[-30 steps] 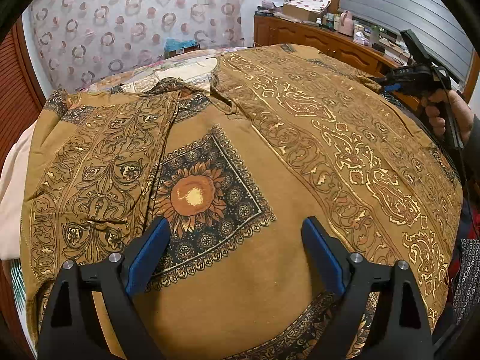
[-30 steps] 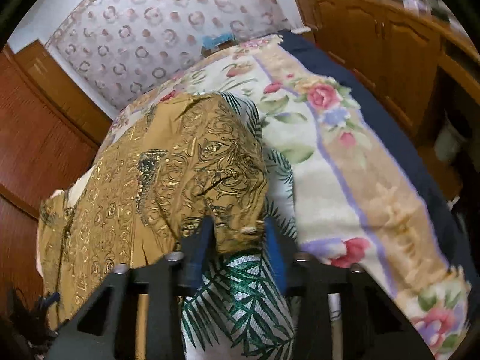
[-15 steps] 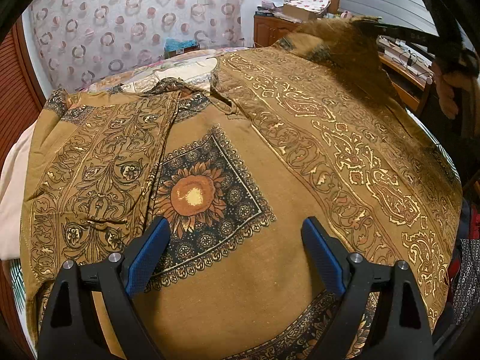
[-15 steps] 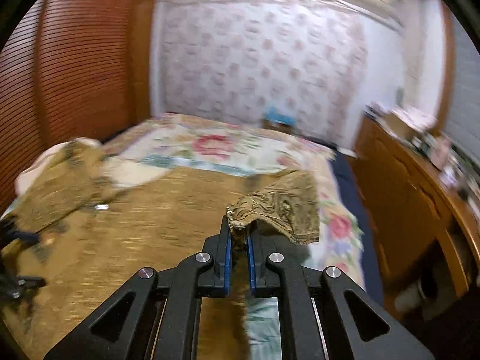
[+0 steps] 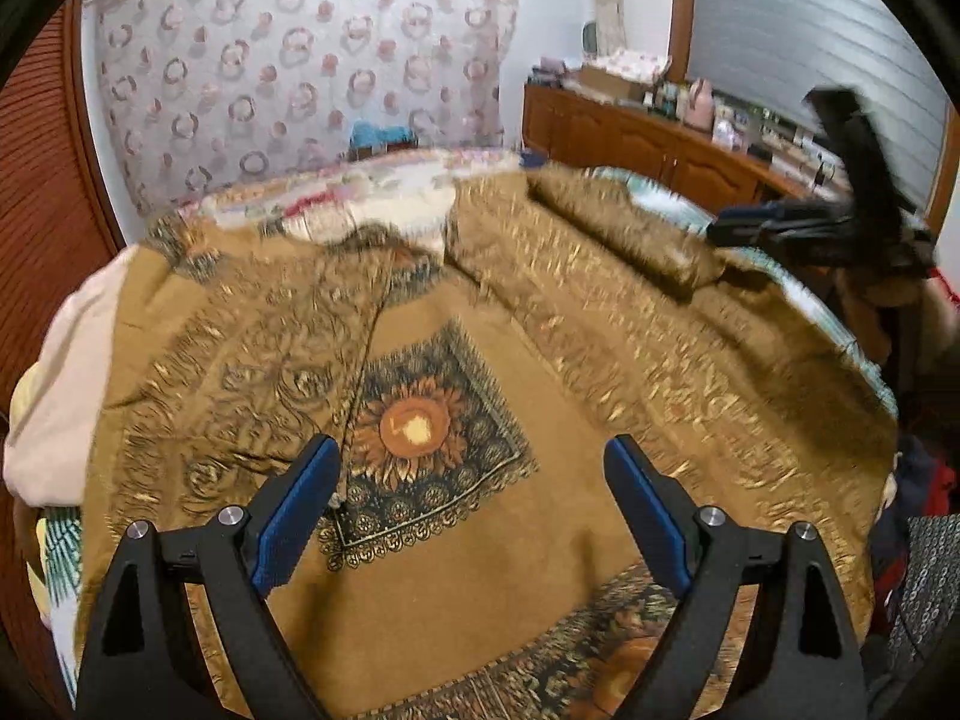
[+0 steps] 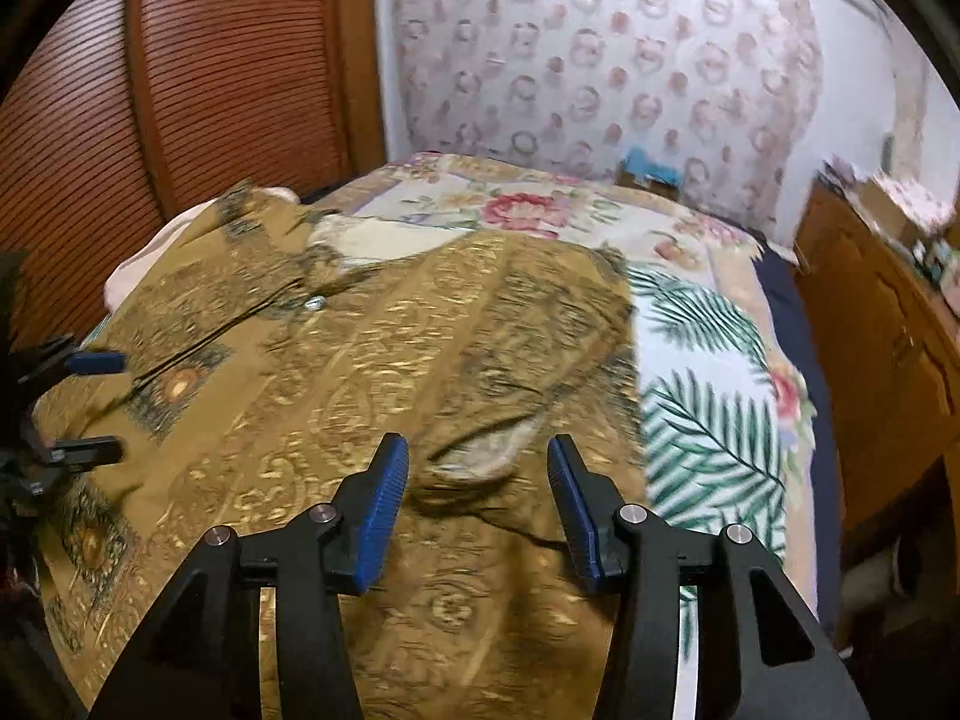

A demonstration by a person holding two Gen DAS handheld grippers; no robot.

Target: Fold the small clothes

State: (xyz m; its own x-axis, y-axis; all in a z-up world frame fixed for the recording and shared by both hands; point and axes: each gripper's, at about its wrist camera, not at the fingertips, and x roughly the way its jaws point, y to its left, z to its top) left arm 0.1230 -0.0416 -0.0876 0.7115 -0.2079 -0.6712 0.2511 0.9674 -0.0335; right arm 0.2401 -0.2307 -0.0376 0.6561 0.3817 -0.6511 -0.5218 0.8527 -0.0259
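Observation:
A brown and gold patterned garment (image 5: 528,570) with a sunflower square lies spread over the bed. My left gripper (image 5: 471,450) hovers above its near middle, open wide with nothing between the blue pads. The garment's right edge is folded inward as a flap (image 5: 624,234), also visible in the right wrist view as the flap (image 6: 528,360). My right gripper (image 6: 477,444) hangs just above that flap. Its jaws are opening, and the cloth lies loose below them, not pinched. From the left wrist view, the right gripper (image 5: 780,228) shows blurred at the far right.
A floral and palm-leaf bed sheet (image 6: 708,360) lies bare to the right of the garment. A wooden cabinet (image 6: 888,360) with clutter runs along the right side. A slatted wooden wardrobe (image 6: 120,90) stands at the left. A pale pink cloth (image 5: 78,372) lies at the garment's left edge.
The right gripper lifted the garment's right edge, carried it inward over the garment and let go as its jaws parted. The left gripper rose slightly, still open.

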